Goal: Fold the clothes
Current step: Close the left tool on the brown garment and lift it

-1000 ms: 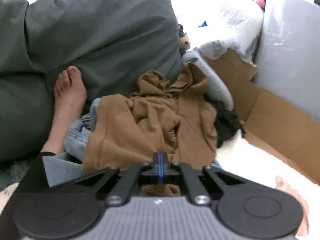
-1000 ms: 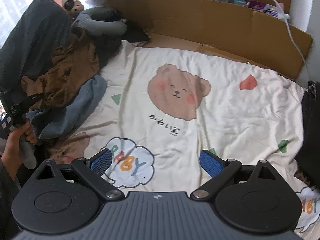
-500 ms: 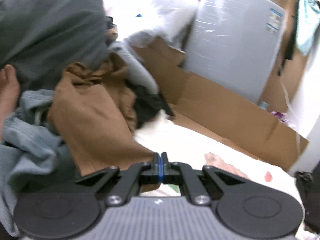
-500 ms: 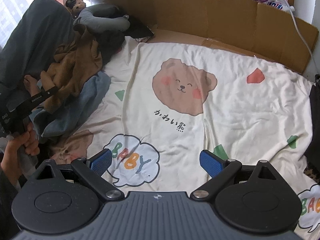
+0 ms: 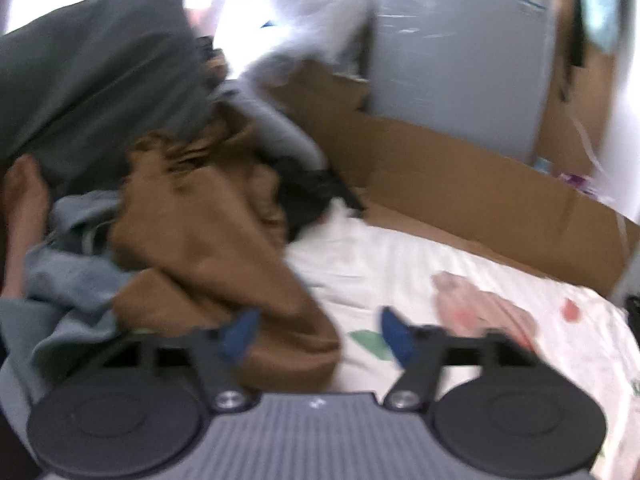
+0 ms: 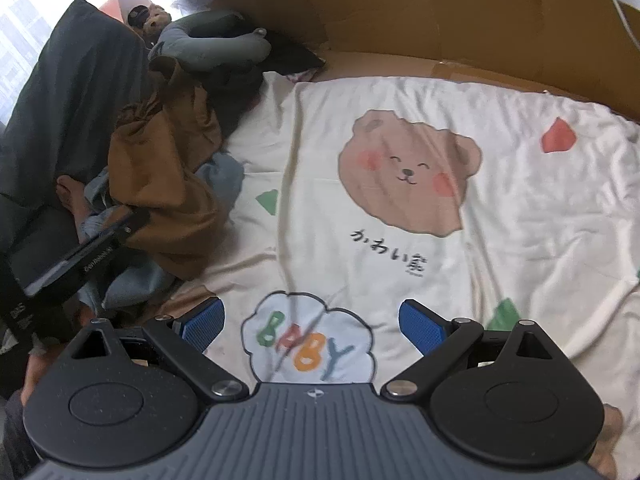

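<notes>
My left gripper (image 5: 316, 334) hangs over the near end of the clothes pile, its jaws opening; the blue pads (image 5: 239, 334) stand apart, and the hem of the brown garment (image 5: 208, 248) lies under and between them, with neither pad pressing on it as far as the blurred picture lets me judge. The brown garment is heaped at the left edge of the sheet (image 6: 520, 208), partly over a blue-grey garment (image 6: 222, 174) that spills out beneath it, and a dark garment (image 5: 304, 200) sits behind it toward the far left corner. A bare foot (image 6: 72, 196) rests against the pile on its left side, beside the dark pillow (image 6: 72, 92). A grey neck pillow (image 6: 212, 42) lies at the far left corner, just behind the heap.

My right gripper (image 6: 312, 326) is spread wide with nothing between its pads, hovering over the near edge of the sheet, above the cloud print (image 6: 308, 344). The bear print (image 6: 408, 172) fills the middle of the sheet. Cardboard (image 6: 420, 24) stands along the far edge.

From the right wrist view I see the left gripper as a dark bar at the left edge, touching or just over the brown garment; I cannot tell which.
</notes>
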`<action>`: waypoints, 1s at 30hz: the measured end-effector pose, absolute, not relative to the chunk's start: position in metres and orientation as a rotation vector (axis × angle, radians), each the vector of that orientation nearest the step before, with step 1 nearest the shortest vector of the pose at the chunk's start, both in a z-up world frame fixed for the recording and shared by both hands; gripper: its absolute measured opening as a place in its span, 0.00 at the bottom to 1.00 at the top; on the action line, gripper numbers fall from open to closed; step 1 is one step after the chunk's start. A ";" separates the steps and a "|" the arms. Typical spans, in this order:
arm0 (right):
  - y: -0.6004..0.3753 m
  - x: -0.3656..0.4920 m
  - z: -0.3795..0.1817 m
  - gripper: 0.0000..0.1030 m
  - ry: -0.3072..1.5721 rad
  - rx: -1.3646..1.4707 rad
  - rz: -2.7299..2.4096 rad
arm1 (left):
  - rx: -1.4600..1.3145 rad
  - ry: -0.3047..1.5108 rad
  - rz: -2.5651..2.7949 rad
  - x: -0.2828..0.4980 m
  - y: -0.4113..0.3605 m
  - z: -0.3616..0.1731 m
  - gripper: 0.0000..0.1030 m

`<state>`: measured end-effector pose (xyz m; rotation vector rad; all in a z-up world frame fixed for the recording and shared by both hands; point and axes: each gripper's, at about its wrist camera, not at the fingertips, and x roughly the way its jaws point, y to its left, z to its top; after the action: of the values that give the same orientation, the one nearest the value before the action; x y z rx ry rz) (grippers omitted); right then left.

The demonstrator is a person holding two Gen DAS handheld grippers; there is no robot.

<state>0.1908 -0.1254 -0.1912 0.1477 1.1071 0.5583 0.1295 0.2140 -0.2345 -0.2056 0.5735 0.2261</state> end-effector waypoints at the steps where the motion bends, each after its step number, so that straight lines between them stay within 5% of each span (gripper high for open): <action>1: -0.123 0.192 -0.193 0.94 1.108 0.158 0.560 | -0.213 0.584 0.238 0.129 0.219 -0.236 0.75; 16: -0.047 0.227 -0.235 0.94 1.044 0.430 0.657 | -0.555 0.719 0.369 0.137 0.286 -0.277 0.78; 19: -0.027 0.230 -0.248 0.94 1.033 0.494 0.679 | -0.593 0.722 0.376 0.139 0.294 -0.281 0.68; 21: -0.017 0.233 -0.255 0.94 1.028 0.525 0.683 | -0.625 0.741 0.368 0.140 0.297 -0.285 0.31; 23: -0.012 0.236 -0.264 0.94 1.030 0.575 0.675 | -0.647 0.768 0.351 0.140 0.296 -0.288 0.05; 30: -0.003 0.242 -0.314 0.94 1.087 0.751 0.606 | -0.711 0.740 0.289 0.123 0.286 -0.270 0.03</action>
<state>0.2417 -0.0029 -0.3136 0.7508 1.0867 0.6063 0.1232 0.2861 -0.2701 -0.7108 0.7403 0.2886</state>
